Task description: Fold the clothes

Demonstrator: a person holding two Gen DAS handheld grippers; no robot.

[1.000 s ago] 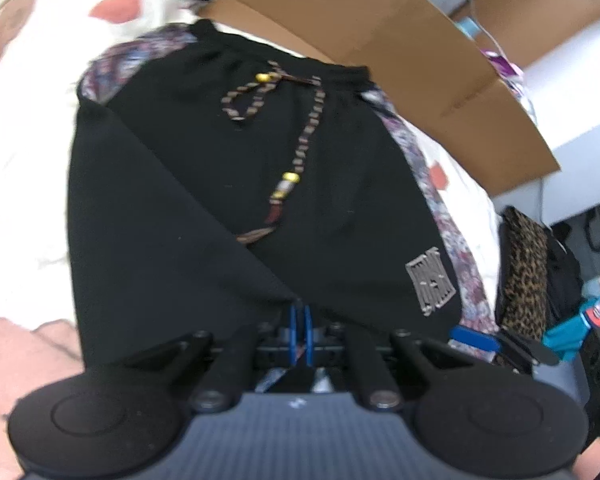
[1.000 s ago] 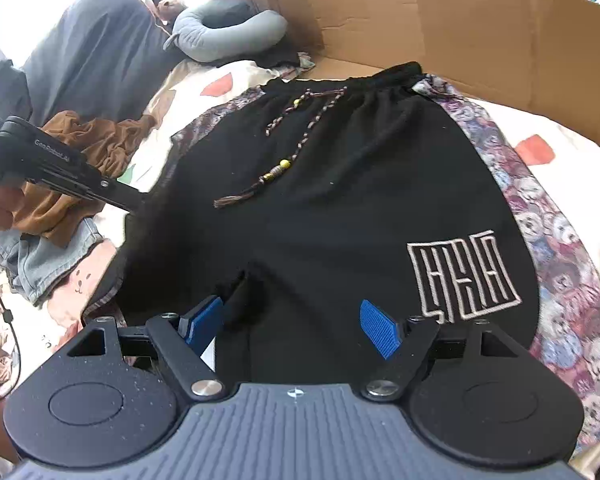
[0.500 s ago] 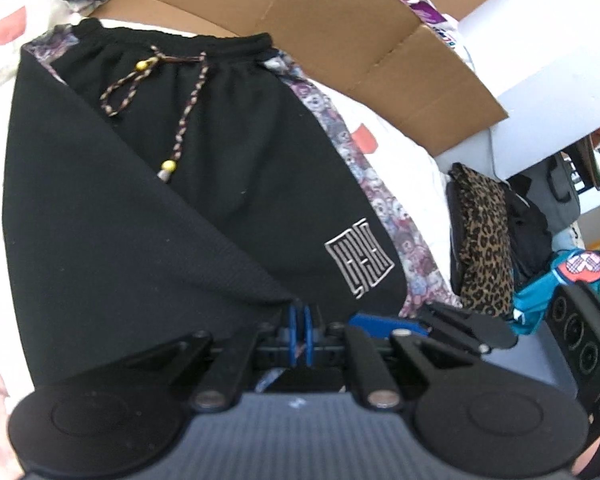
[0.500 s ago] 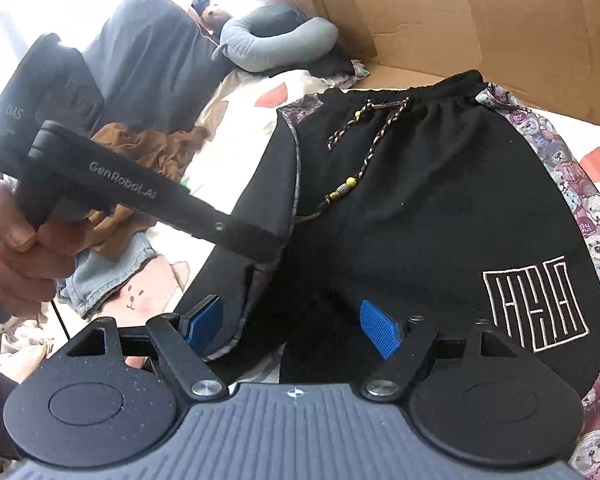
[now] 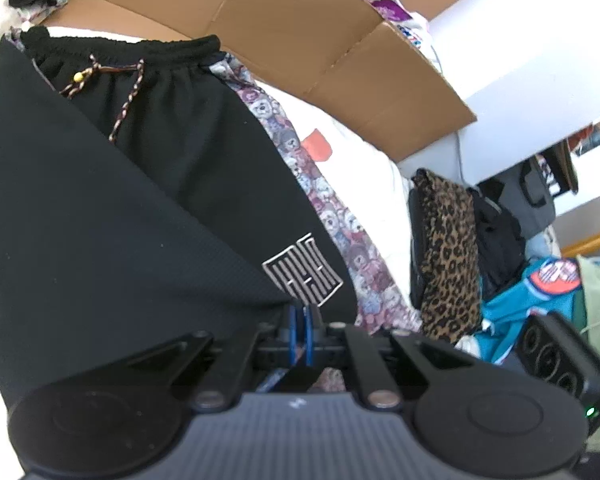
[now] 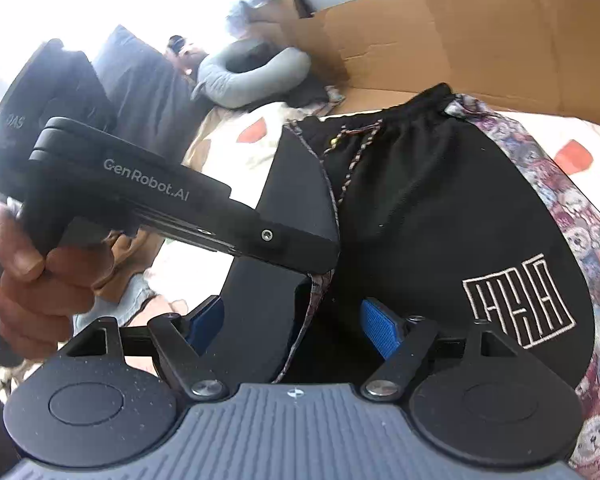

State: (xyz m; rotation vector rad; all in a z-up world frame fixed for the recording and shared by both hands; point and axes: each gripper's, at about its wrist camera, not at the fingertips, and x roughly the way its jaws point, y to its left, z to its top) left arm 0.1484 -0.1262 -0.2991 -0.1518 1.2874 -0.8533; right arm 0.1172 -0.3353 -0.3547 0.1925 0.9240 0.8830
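Item: black shorts, drawstring waist, teddy-bear print side panels, white square emblem on one leg. Location: lying on a white bedspread with red patches, waistband toward a cardboard panel.

Condition: one leg is being lifted and carried across the other, its underside showing as a broad dark flap that is covering part of the drawstring.

Left gripper: jaws closed down tight, pinching the hem corner of the lifted leg; the cloth is hanging taut from the pads. A person's hand is gripping its handle.

Right gripper: jaws standing wide, nothing held; folded cloth is passing between the fingers but the blue pads are not pressing on it.

Step in hand, as I judge it: the lengthwise fold, leg over leg, roughly midway across.

Next move, as I judge it: the pinched corner is needing to travel on until it is lying over the emblem-side hem, edges matched, and only then released; the free gripper is well placed to flatten or pin the crease.

Also present: grey neck pillow, leopard-print garment, teal garment.
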